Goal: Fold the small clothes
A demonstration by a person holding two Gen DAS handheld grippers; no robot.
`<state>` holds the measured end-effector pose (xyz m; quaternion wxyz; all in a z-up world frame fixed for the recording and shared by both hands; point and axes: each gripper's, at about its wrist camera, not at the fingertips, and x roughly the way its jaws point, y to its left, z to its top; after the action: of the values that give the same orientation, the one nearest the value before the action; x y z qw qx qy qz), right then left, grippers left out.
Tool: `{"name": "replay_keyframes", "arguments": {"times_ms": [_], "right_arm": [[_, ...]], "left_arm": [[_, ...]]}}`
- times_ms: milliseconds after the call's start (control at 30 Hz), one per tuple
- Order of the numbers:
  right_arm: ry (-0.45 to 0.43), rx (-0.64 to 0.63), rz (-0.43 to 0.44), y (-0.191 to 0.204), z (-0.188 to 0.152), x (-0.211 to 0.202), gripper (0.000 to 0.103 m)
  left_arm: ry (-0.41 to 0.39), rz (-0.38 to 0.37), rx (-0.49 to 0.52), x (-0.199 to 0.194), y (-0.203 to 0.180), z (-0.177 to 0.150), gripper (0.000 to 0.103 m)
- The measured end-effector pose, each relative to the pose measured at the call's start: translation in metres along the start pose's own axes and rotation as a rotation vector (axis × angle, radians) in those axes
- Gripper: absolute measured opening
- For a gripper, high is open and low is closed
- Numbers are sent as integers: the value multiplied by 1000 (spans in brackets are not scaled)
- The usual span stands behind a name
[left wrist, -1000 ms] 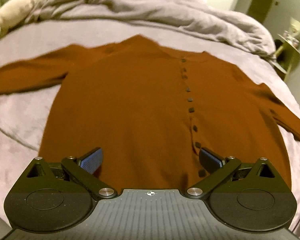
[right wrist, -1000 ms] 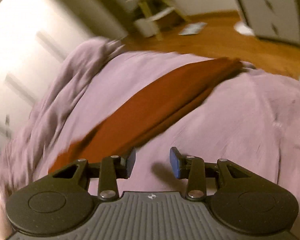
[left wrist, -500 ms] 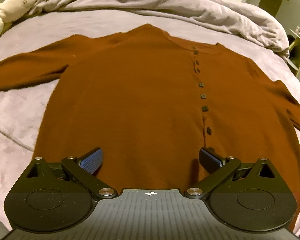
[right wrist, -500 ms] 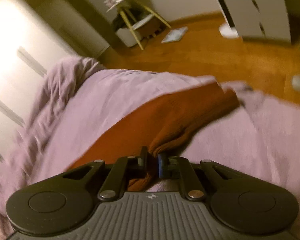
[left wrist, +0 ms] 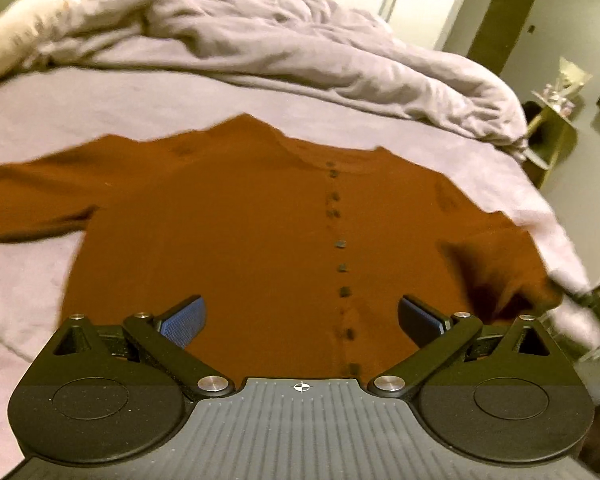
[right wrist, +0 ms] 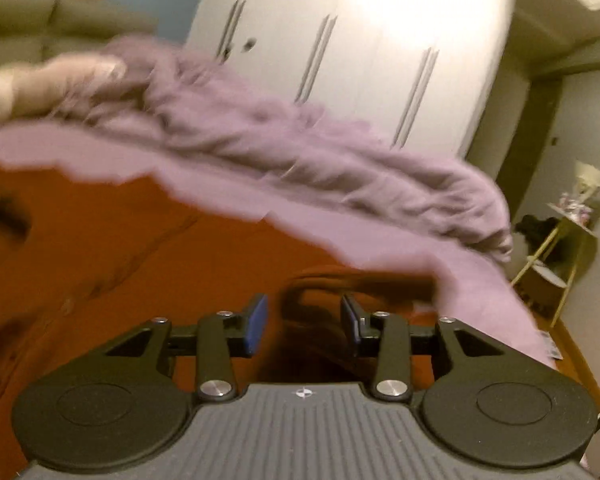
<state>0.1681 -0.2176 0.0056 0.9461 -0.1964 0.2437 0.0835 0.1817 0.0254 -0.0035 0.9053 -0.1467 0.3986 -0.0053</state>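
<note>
One sleeve [left wrist: 500,264] already folded in over rust cardigan [left wrist: 239,240], spread flat on bed [left wrist: 27,280]. Other sleeve, body folds left. Left gripper [left wrist: 300,316] held wide, empty. Right gripper [right wrist: 304,322] jaws just opened, narrow gap, nothing gripped.

The cardigan [left wrist: 227,240] lies flat on the bed [left wrist: 51,92], neckline towards the far side, its button row [left wrist: 340,256] running right of centre. One sleeve [left wrist: 23,200] stretches out left; the other sleeve [left wrist: 500,276] is doubled back over the body's right side. Behind it sits the bunched duvet [left wrist: 300,48], a pillow [left wrist: 23,36] at its left end (blurred). Beyond the bed's right edge stands a small side table [left wrist: 556,128].
</note>
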Motion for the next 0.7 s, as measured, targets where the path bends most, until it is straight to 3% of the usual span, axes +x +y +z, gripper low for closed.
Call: {"name": "replay_keyframes", "arguments": {"times_ms": [200,367,500,700], "right_arm": [[102,21,-128,-4,-27,10,38],[136,55,-164,-13,-44,7,40],[142,83,-115,-15,-57,7,47],[131,108,-99,-10,-69,1,51]], "left_arm": [[53,-199,-17,35,-32,16,103],[148,-324,-63,90,-65,29,103],[219,-354,-116,118,-64,28,103],[207,-325,-164,118,-26,27,103]]}}
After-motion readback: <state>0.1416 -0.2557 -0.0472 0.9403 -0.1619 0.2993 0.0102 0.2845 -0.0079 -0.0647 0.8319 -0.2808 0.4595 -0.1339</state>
